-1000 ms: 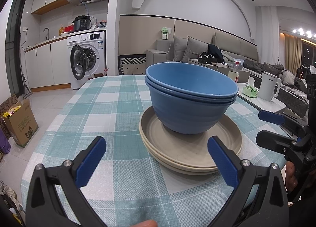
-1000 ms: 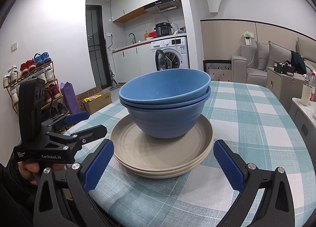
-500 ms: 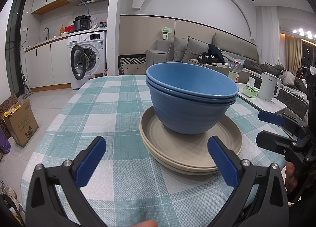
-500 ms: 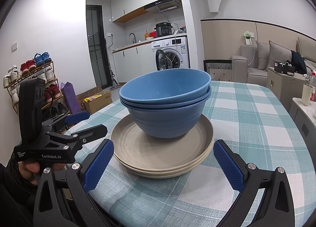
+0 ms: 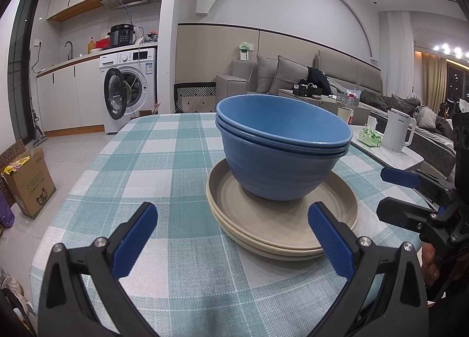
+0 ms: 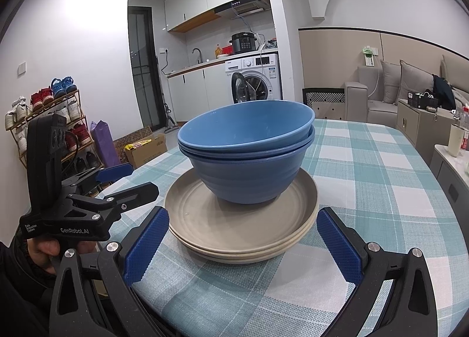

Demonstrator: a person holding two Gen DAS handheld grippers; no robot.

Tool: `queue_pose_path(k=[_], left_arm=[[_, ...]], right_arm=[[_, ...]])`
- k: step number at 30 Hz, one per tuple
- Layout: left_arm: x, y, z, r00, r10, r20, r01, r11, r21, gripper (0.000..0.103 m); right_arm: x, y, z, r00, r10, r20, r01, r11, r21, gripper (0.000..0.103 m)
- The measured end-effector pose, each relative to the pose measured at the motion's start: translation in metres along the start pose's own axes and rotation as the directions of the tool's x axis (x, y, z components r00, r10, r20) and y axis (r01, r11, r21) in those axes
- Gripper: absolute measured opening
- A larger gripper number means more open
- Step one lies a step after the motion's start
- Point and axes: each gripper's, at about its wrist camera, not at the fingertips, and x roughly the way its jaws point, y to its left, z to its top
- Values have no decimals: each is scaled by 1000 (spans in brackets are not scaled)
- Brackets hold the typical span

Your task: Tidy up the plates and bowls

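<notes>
Checked tablecloth point(image 5: 152, 167) w/ blue bowls point(image 5: 281, 143) on beige plates point(image 5: 263, 237), washer point(image 5: 129, 87) behind; both grippers' fingers point(image 5: 134, 240) released.

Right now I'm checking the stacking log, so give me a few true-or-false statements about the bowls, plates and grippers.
1. The blue bowls sit nested on the beige plates. True.
2. The left gripper is clamped on a plate. False: its jaws are wide open, holding nothing.
3. The right gripper is open. True.
4. The plates rest on a bare wooden table. False: they rest on a teal checked tablecloth.
</notes>
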Motion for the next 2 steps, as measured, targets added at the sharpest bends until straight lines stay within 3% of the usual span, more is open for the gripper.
queue_pose_path(k=[2], left_arm=[[0, 0, 0, 1000, -1, 0, 1, 1000, 1, 103]], right_arm=[[1, 0, -1, 1000, 0, -2, 0, 1000, 1, 103]])
